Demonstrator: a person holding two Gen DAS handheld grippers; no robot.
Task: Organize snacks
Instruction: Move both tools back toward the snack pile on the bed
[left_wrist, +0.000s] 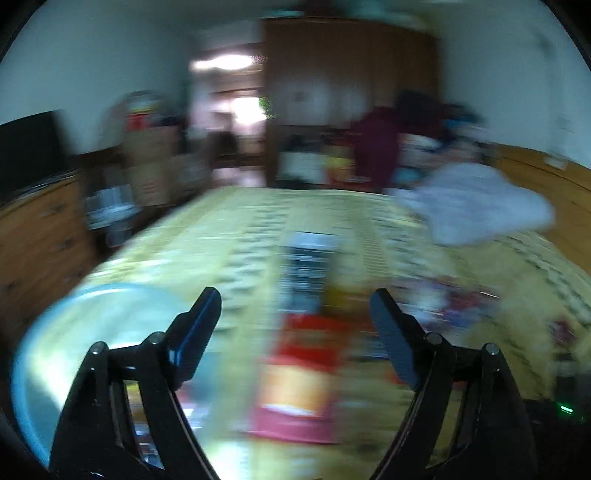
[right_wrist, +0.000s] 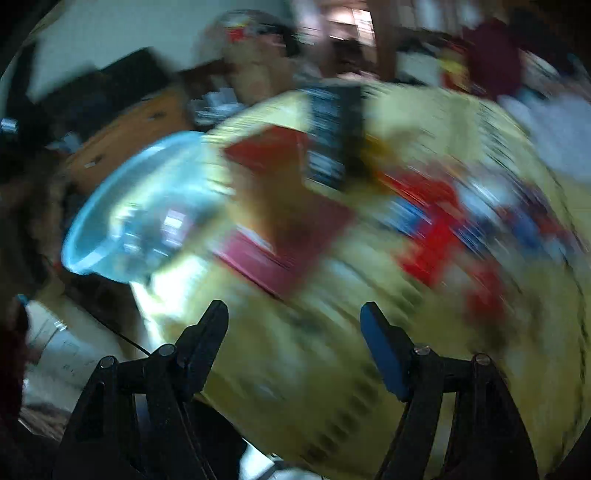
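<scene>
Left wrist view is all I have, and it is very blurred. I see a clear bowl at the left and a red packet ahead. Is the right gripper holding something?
Observer: No. The right gripper is open, with nothing between its fingers.
Operator: What lies on the side of the bowl away from the packets? My view cuts it off.
Observer: In the right wrist view the clear bowl sits at the edge of the yellow cover; a brown wooden cabinet stands beyond.
Operator: What lies right of the red packet?
Observer: Beyond the red packet, a heap of red and blue wrappers, too blurred to identify.
</scene>
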